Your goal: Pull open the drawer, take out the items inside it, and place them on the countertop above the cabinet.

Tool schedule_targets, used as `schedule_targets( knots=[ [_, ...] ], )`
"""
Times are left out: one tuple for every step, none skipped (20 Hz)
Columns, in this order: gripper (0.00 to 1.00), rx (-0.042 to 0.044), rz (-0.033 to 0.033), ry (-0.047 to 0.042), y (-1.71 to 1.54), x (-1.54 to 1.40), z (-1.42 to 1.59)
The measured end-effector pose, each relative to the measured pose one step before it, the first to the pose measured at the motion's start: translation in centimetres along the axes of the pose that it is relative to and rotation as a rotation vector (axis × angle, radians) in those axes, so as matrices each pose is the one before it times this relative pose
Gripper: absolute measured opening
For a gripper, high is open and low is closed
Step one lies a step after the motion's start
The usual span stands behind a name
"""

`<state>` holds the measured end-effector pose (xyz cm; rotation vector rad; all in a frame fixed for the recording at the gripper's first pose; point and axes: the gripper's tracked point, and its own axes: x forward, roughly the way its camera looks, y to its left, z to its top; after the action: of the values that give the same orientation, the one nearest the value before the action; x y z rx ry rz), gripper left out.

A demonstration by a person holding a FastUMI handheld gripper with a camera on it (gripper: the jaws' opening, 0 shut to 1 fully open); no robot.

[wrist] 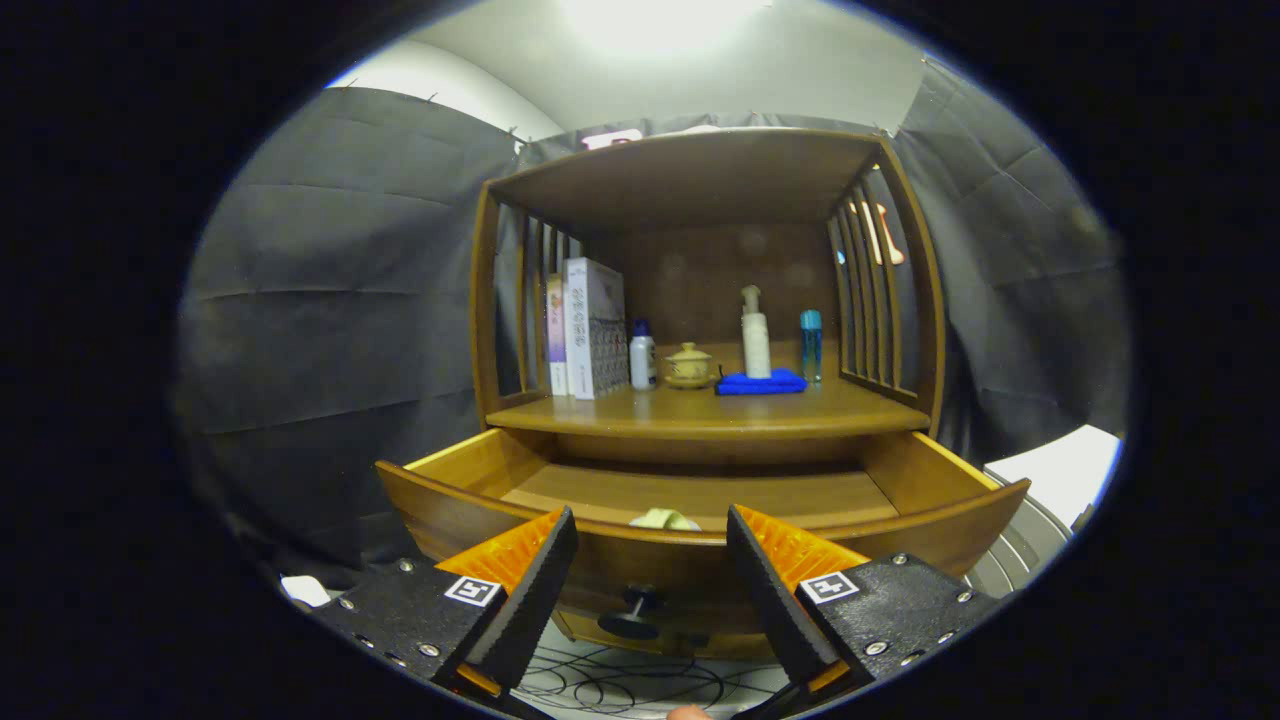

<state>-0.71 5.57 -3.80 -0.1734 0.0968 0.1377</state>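
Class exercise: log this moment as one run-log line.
drawer: open | pale item: inside drawer | gripper: open, before drawer front | countertop: item not placed

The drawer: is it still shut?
No, the drawer is pulled out below the countertop, with a pale item lying inside, just beyond the open, empty tongs.

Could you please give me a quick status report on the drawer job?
Gripper open, empty, held just in front of the drawer. Drawer pulled open; a pale item lies inside, beyond the fingers. Nothing blocking the way in.
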Motion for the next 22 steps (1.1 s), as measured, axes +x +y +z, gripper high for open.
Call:
schedule_targets(
  knots=[
    [0.94,-0.00873,-0.01123,-0.00243,-0.498,0.447,0.226],
    [0.94,0.01070,-0.00383,0.00100,-0.193,0.387,0.248],
    [0.94,0.01754,-0.00366,0.00547,-0.066,0.694,0.149],
    [0.94,0.01132,-0.00690,0.00420,-0.412,0.699,0.409],
    [0.94,-0.00008,-0.00545,0.00197,-0.461,0.938,0.458],
    [0.94,-0.00453,-0.00991,0.00731,-0.615,0.968,0.443],
    [0.94,-0.00415,-0.00381,0.01806,-0.446,1.053,0.124],
    [0.94,0.00097,0.00351,0.02812,-0.198,1.076,0.001],
    [0.94,0.01071,0.00560,0.03185,-0.052,0.979,-0.028],
    [0.94,0.01590,0.00680,0.02066,-0.079,0.905,0.249],
    [0.94,0.01205,-0.00081,0.01668,-0.110,1.045,0.262],
    [0.94,0.00341,-0.00123,0.02442,-0.054,0.970,-0.015],
    [0.94,0.00084,0.00444,0.03148,0.022,0.885,-0.319],
    [0.94,0.00501,0.01314,0.03932,0.427,0.751,-0.489],
    [0.93,0.00761,0.01851,0.04494,0.628,0.620,-0.653],
    [0.93,0.00711,0.01846,0.04110,0.602,0.603,-0.655],
    [0.94,0.00238,0.01547,0.03765,0.418,0.538,-0.536],
    [0.93,-0.00912,0.00422,0.02955,0.213,0.483,-0.598],
    [0.93,-0.01366,0.00006,0.02791,0.025,0.385,-0.508],
    [0.93,-0.01107,-0.00006,0.02119,0.113,0.254,-0.404],
    [0.93,-0.01179,-0.00024,0.02047,0.156,0.440,-0.440],
    [0.93,-0.00636,-0.00149,0.01999,-0.004,0.337,-0.427]
  ],
)
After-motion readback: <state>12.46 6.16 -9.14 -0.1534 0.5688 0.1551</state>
